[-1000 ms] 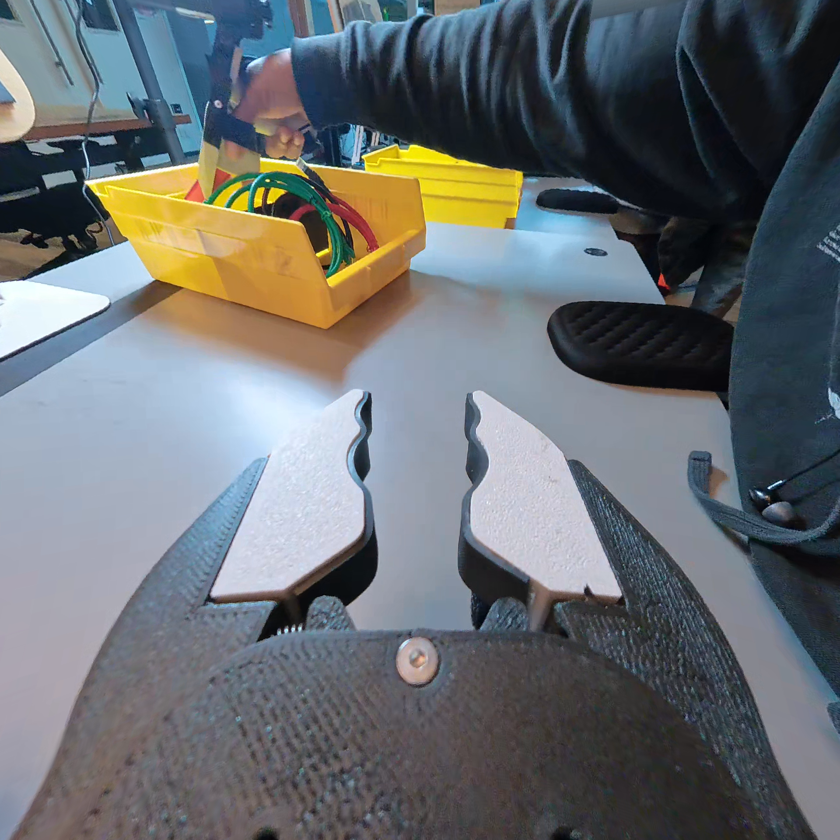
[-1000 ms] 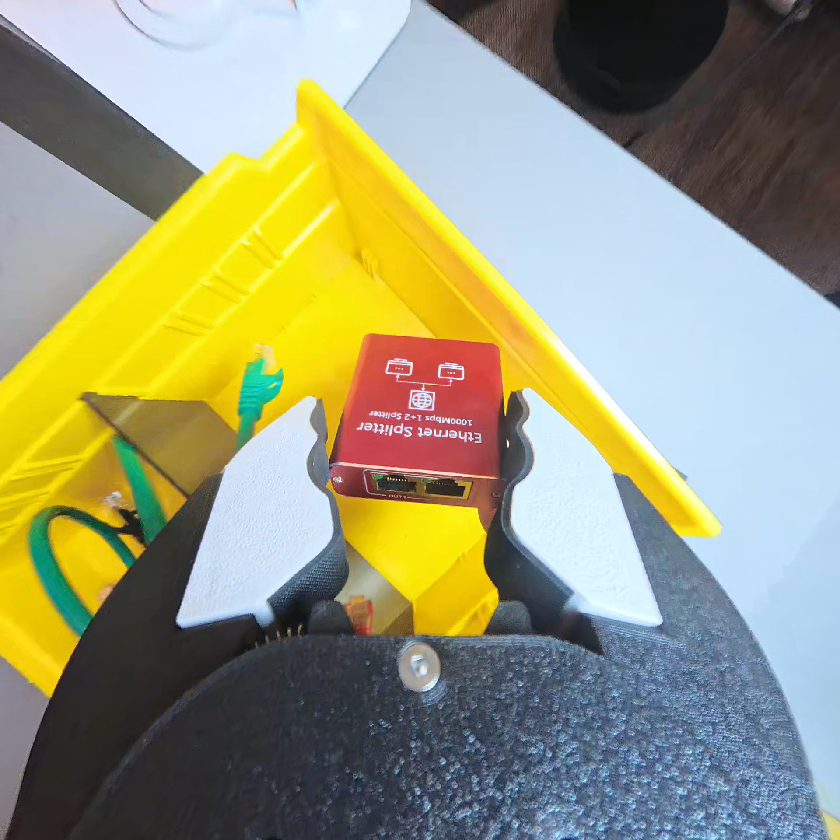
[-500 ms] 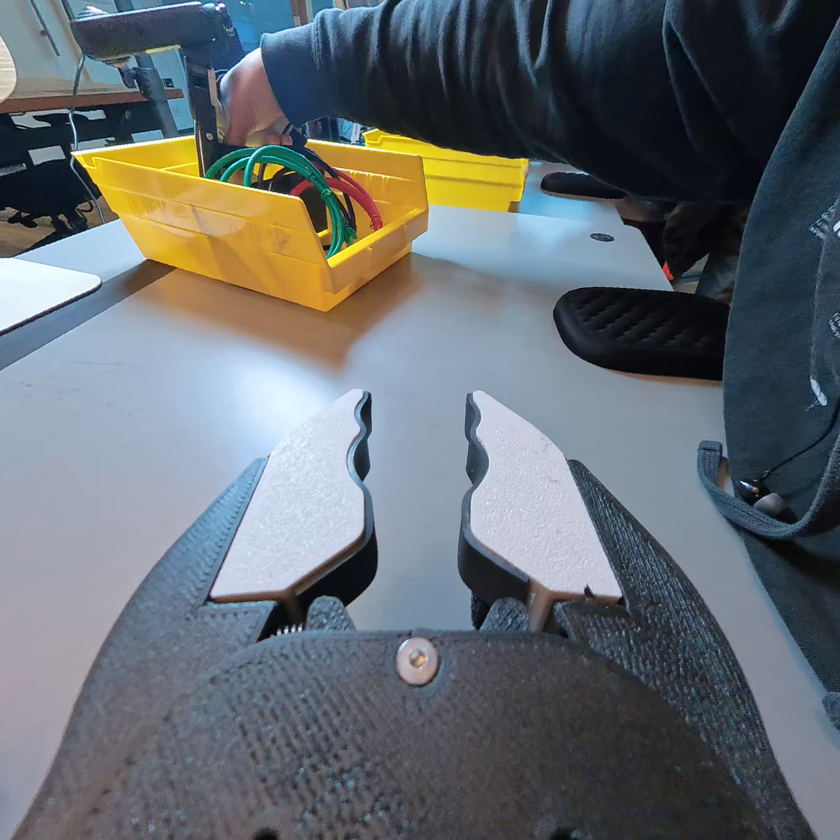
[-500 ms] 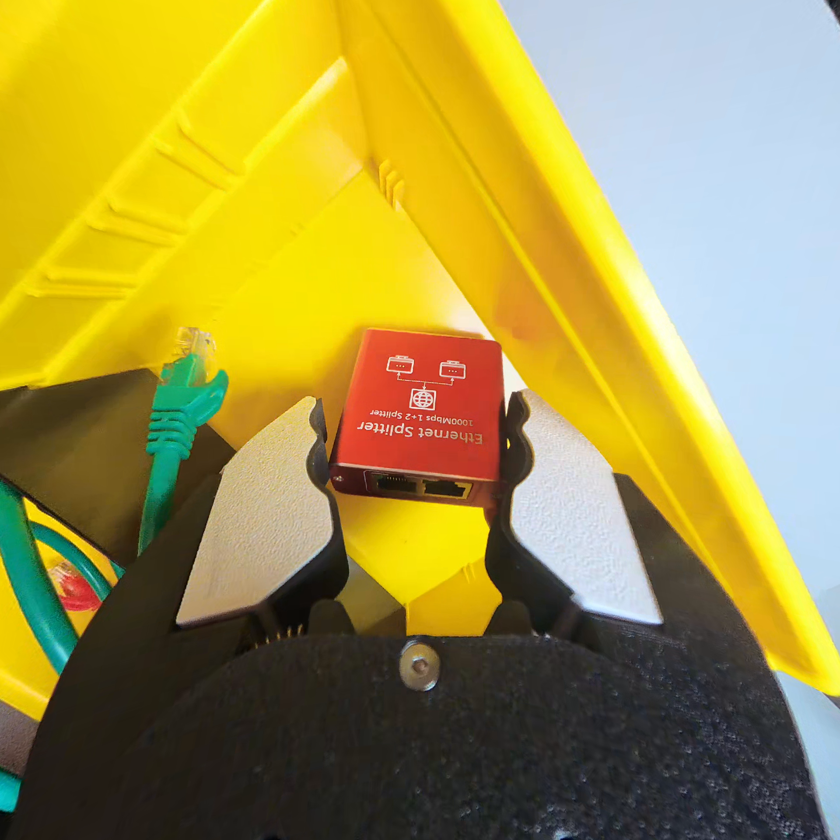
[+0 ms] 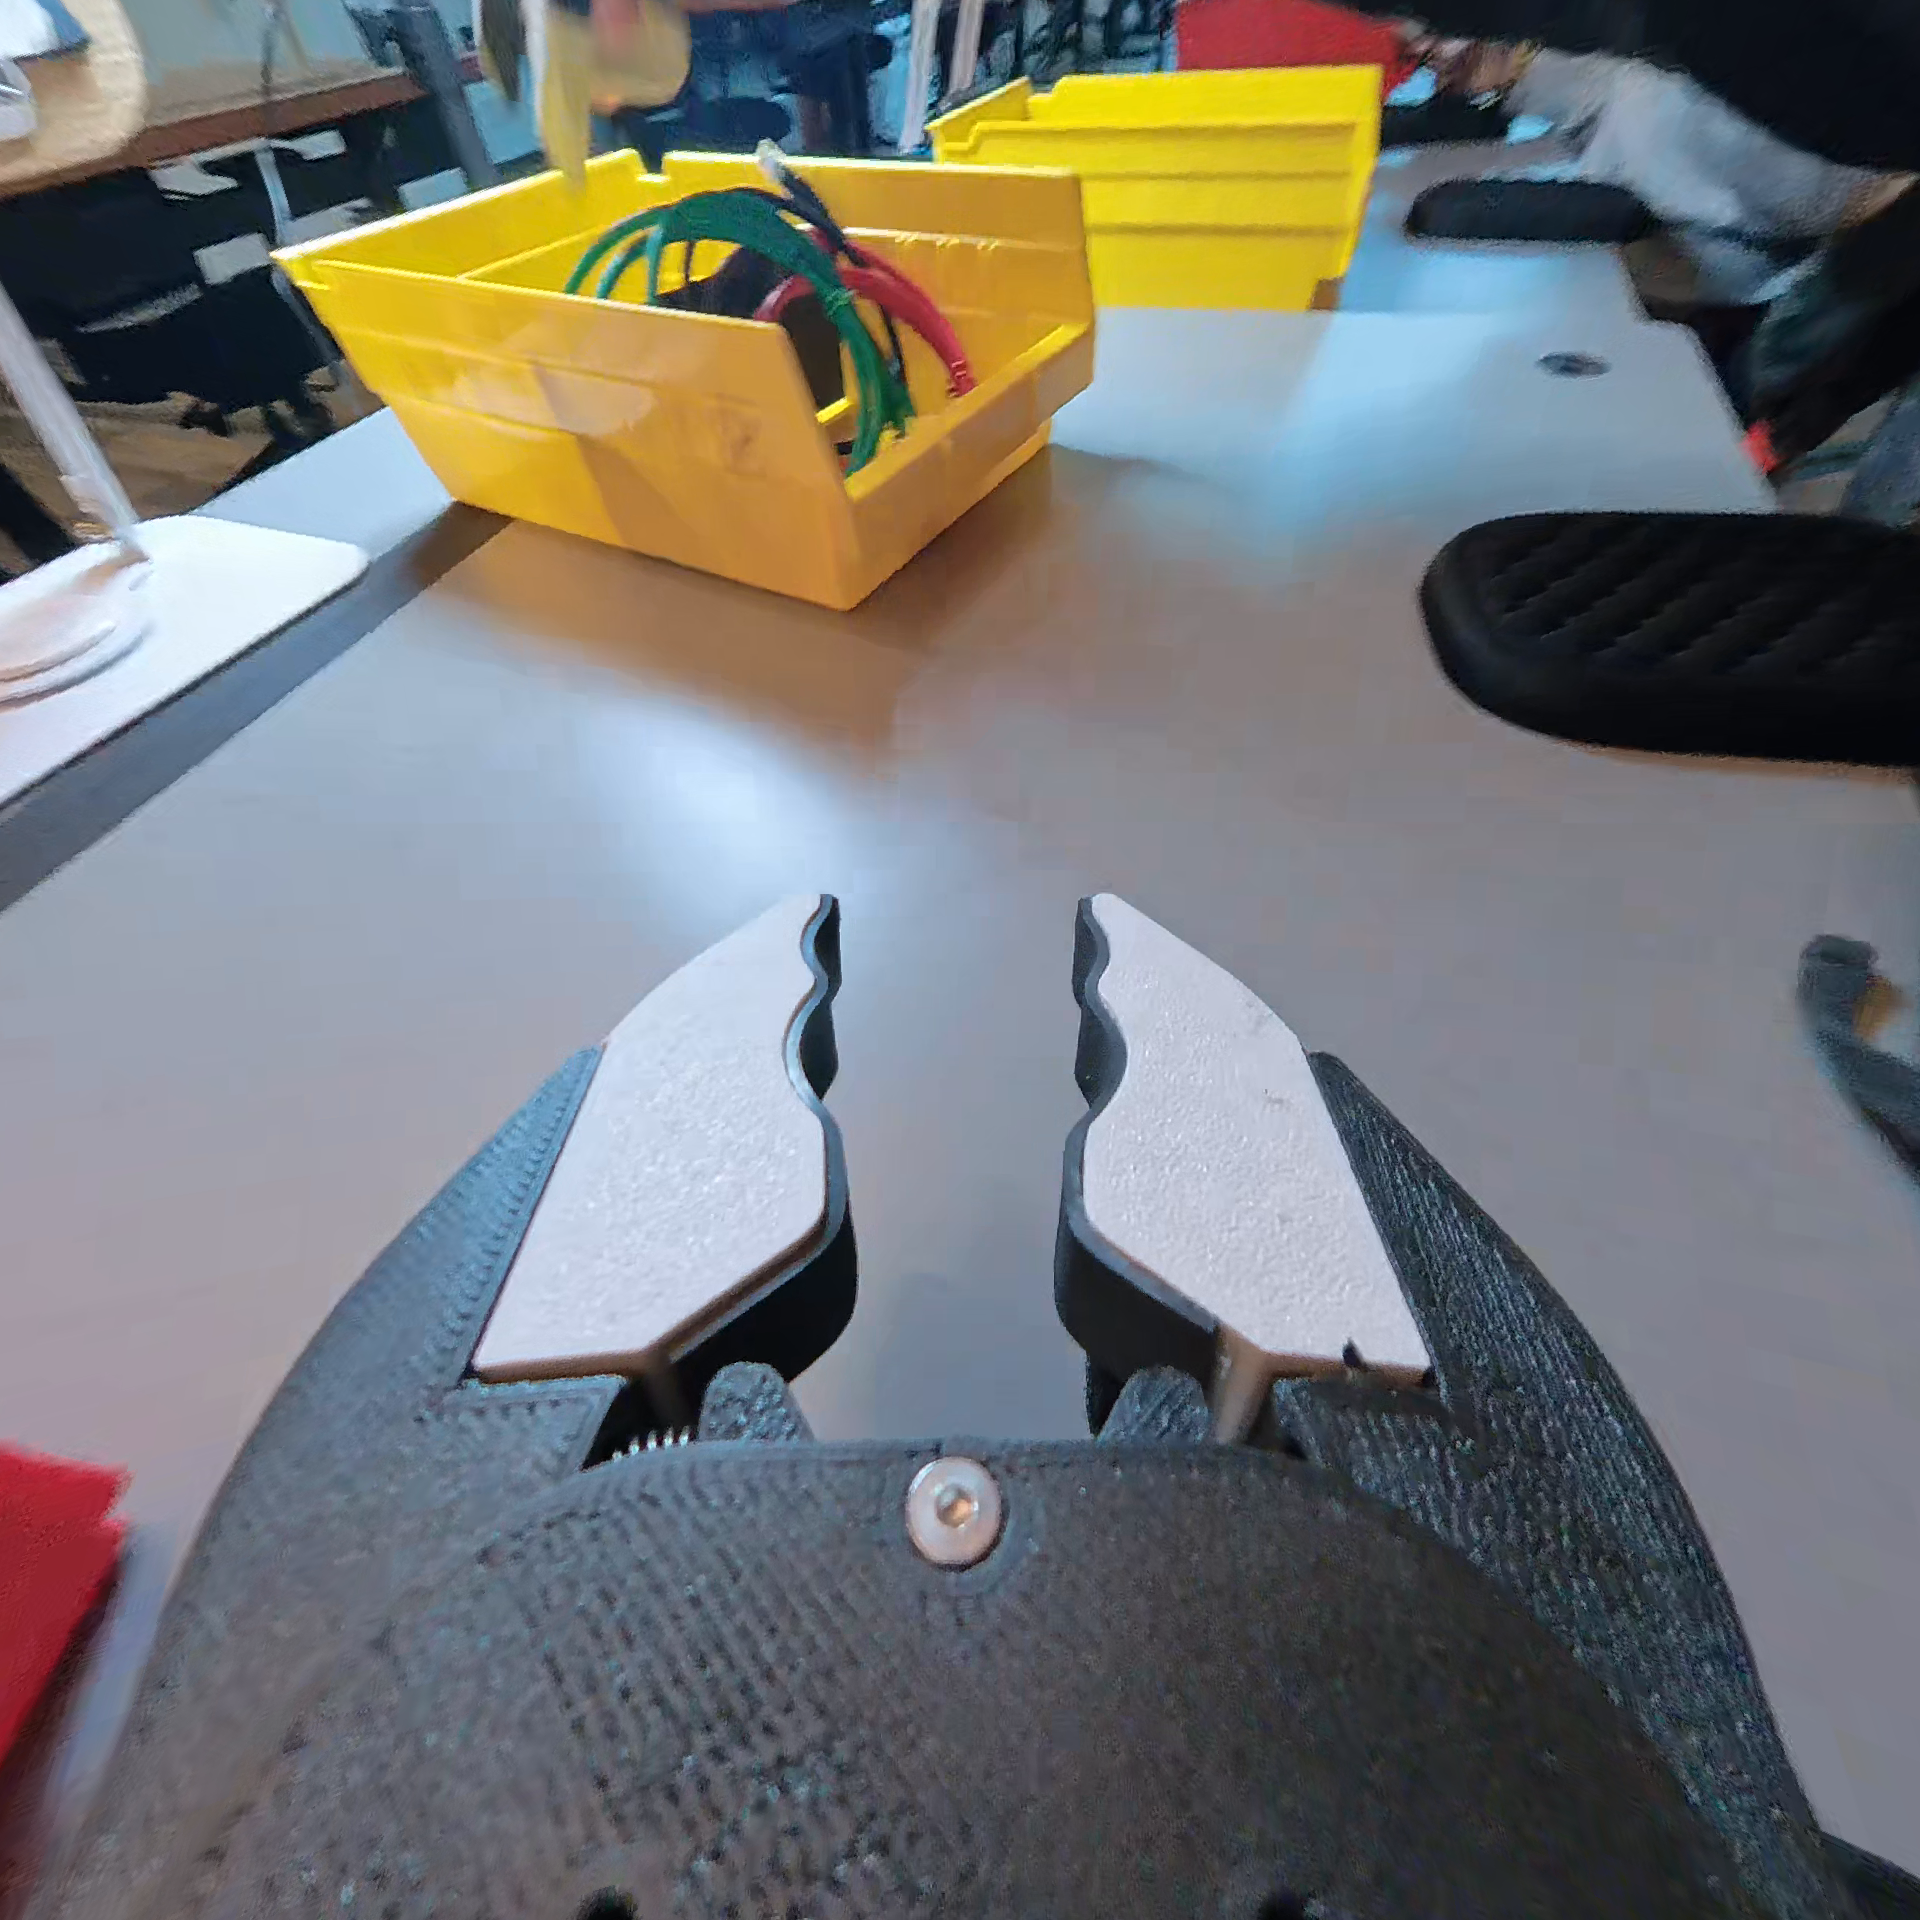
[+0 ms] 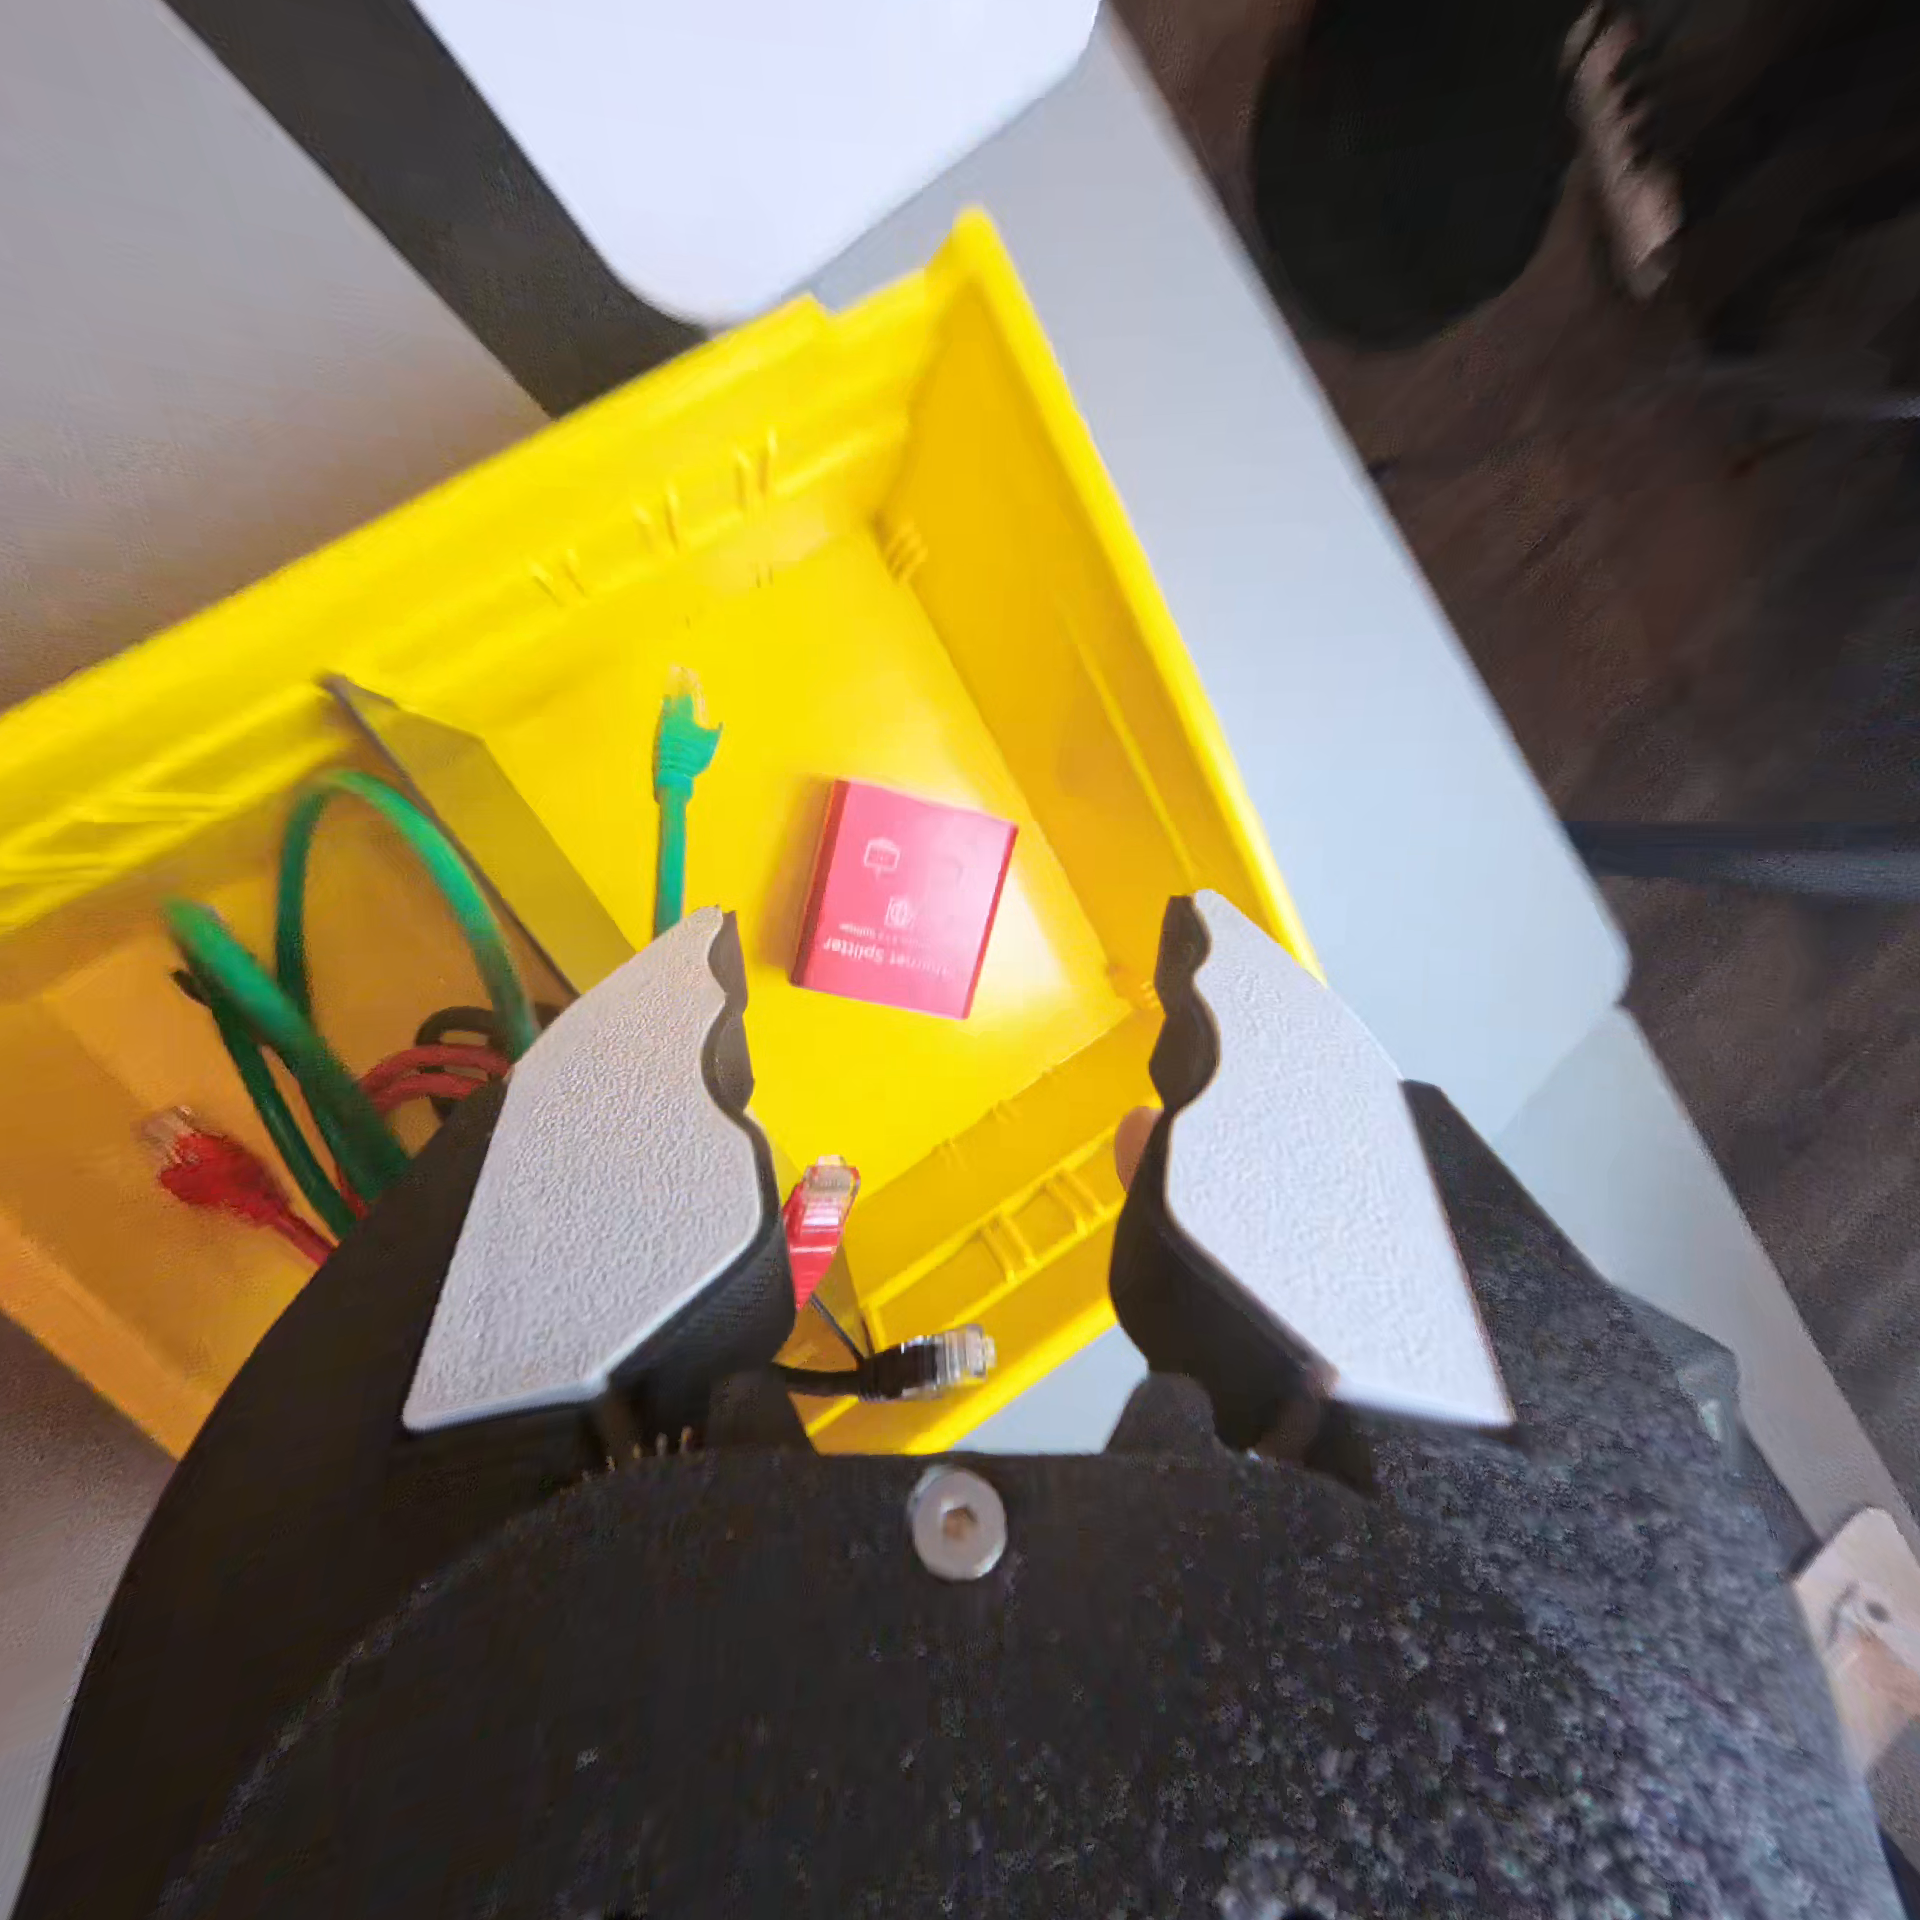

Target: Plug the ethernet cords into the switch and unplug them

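Observation:
A small red switch box (image 6: 902, 900) lies flat on the floor of a yellow bin (image 6: 582, 582). My right gripper (image 6: 951, 914) is open and empty, raised above the bin with the switch below and ahead of its fingertips. Green cords (image 6: 681, 800), a red cord (image 6: 821, 1210) and a black plug (image 6: 930, 1361) lie in the same bin. In the left wrist view the bin (image 5: 665, 416) stands on the grey table with green and red cords (image 5: 862, 301) looping over its edge. My left gripper (image 5: 954, 920) is open and empty, low over the table, well short of the bin.
A second yellow bin (image 5: 1195, 177) stands behind the first. A black padded armrest (image 5: 1673, 644) juts in at the right table edge. A white base plate (image 5: 156, 623) lies at the left. A red patch (image 5: 47, 1590) shows at the lower left corner. Tip to tip, the grippers are about 45 cm apart. The left gripper is farther from the black plug (image 6: 930, 1361), some 45 cm, than the right, some 11 cm.
My right gripper has let go of the red switch, opened wide and risen out of the bin. The person's arm has left the left wrist view. My left gripper stays open, little moved.

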The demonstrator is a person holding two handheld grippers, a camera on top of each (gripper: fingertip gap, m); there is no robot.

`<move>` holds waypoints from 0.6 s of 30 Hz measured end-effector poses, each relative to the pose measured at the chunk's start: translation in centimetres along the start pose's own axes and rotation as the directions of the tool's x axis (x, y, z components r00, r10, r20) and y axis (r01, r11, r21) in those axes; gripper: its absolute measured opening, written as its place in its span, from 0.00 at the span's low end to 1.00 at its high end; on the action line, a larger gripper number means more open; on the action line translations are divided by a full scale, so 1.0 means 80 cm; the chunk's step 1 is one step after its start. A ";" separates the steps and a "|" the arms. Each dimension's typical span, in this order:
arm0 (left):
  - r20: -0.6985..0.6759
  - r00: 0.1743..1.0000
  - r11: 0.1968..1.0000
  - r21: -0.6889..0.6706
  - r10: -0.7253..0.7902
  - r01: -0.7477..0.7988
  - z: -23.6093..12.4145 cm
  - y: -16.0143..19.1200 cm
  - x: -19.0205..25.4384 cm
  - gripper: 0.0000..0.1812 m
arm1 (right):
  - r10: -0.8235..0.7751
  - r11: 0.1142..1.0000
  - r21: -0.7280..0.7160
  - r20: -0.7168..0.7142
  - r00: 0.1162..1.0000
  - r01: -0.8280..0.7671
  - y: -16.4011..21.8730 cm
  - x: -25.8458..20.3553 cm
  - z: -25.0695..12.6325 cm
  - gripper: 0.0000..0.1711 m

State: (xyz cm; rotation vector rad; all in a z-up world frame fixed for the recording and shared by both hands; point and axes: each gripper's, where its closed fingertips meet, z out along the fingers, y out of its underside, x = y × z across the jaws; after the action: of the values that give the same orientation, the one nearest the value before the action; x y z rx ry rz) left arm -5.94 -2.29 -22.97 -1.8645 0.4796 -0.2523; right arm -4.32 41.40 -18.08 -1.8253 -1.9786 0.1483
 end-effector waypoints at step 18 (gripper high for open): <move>0.298 0.824 0.551 -0.835 0.482 -0.020 -0.179 0.137 -0.214 0.31 | -0.487 0.874 -0.068 -0.123 0.865 0.482 0.147 -0.233 0.013 0.32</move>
State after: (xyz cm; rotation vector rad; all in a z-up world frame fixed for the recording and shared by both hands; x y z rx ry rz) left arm -29.20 -9.96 -27.36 -2.5859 0.5438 0.8139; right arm 6.70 25.01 -27.96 -1.2581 -2.2771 -0.1660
